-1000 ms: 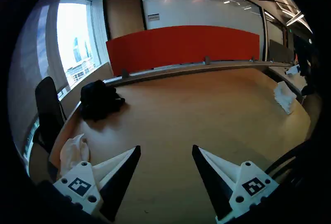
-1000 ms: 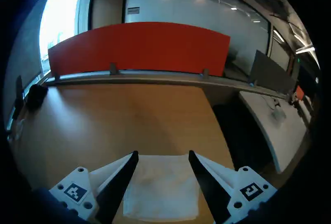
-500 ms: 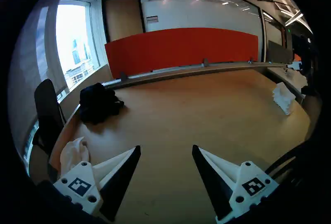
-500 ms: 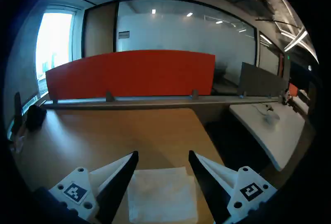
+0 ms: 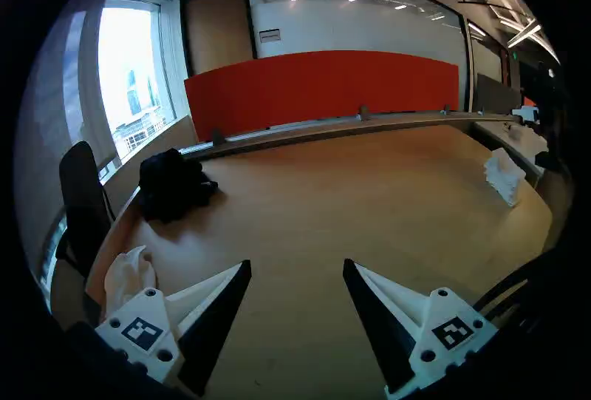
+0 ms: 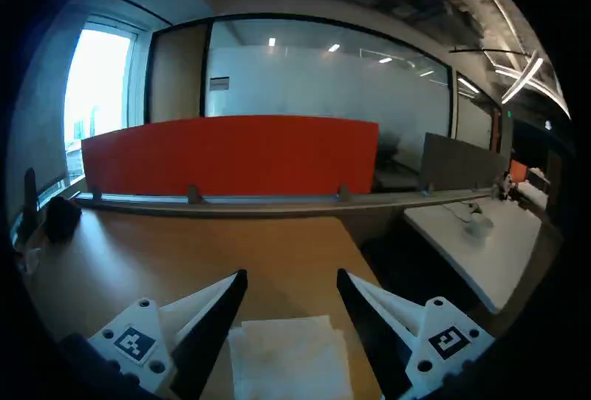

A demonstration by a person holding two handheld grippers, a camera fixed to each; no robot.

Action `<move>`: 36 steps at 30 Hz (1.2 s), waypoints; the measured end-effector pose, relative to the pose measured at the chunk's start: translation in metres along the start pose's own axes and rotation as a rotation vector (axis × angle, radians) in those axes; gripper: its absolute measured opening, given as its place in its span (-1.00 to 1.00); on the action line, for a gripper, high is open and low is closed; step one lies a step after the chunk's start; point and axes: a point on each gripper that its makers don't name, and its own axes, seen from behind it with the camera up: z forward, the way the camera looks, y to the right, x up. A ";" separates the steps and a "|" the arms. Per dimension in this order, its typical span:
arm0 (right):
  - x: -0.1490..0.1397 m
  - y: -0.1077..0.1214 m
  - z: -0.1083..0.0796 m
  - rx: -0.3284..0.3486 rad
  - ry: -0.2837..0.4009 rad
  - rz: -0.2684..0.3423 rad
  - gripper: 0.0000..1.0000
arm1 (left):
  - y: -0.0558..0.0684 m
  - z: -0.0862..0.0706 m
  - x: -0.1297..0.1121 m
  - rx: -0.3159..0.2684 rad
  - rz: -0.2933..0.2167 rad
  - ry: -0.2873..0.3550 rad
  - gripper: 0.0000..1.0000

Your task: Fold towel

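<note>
The right gripper (image 6: pixel 291 285) hangs spread above a folded white towel (image 6: pixel 289 359) at bottom centre; nothing is pinched. The left gripper (image 5: pixel 295 274) is spread over the bare wooden table (image 5: pixel 347 193); a black bag (image 5: pixel 171 183) sits left.

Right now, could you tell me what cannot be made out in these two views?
1. Towel, right gripper view: near part cut off by the bottom edge; fold count unclear.
2. White cloth, left gripper view: lower part hidden behind the left gripper.
3. Black bundle, left gripper view: too dark to identify.
4. White heap, left gripper view: too small and distorted to identify.
</note>
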 end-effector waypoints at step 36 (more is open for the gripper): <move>0.077 -0.094 -0.022 0.051 0.224 -0.008 0.89 | -0.007 0.009 0.011 -0.009 -0.048 0.053 0.84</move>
